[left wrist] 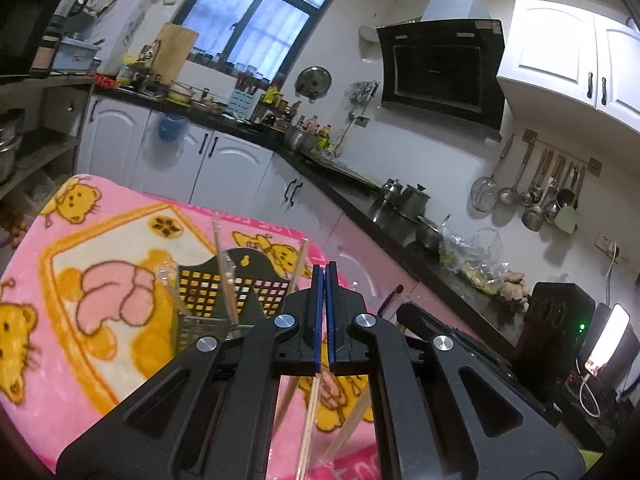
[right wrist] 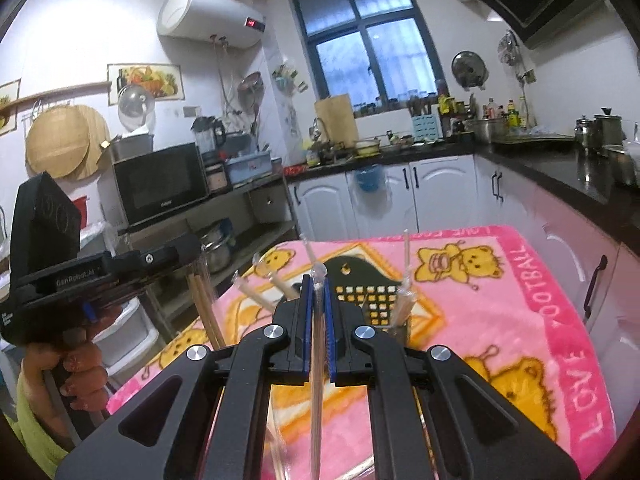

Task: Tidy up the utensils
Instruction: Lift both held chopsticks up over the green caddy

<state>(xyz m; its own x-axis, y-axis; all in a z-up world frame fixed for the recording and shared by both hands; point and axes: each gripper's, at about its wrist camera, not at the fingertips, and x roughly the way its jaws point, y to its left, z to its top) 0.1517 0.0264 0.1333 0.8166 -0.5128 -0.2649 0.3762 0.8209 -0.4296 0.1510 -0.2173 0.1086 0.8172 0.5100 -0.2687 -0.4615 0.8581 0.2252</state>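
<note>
My left gripper (left wrist: 325, 276) is shut, its blue pads pressed together. A pair of wooden chopsticks in a clear wrapper (left wrist: 310, 420) hangs below the pads, and shows again as wrapped chopsticks (right wrist: 206, 312) beneath that gripper in the right wrist view. My right gripper (right wrist: 318, 280) is shut on another clear-wrapped chopstick (right wrist: 317, 380), which runs upright between its pads with its tip poking out above. Just beyond both grippers stands a black utensil holder (left wrist: 224, 292) (right wrist: 372, 300) with a grid of holes. Several wrapped chopsticks (right wrist: 405, 292) lean in it.
The holder stands on a pink blanket with yellow bears (left wrist: 100, 240) (right wrist: 520, 300) that covers the table. A hand (right wrist: 80, 364) grips the left gripper's handle. White cabinets and a dark, cluttered counter (left wrist: 400, 216) lie beyond the table's far edge; a microwave (right wrist: 160, 184) sits on shelves.
</note>
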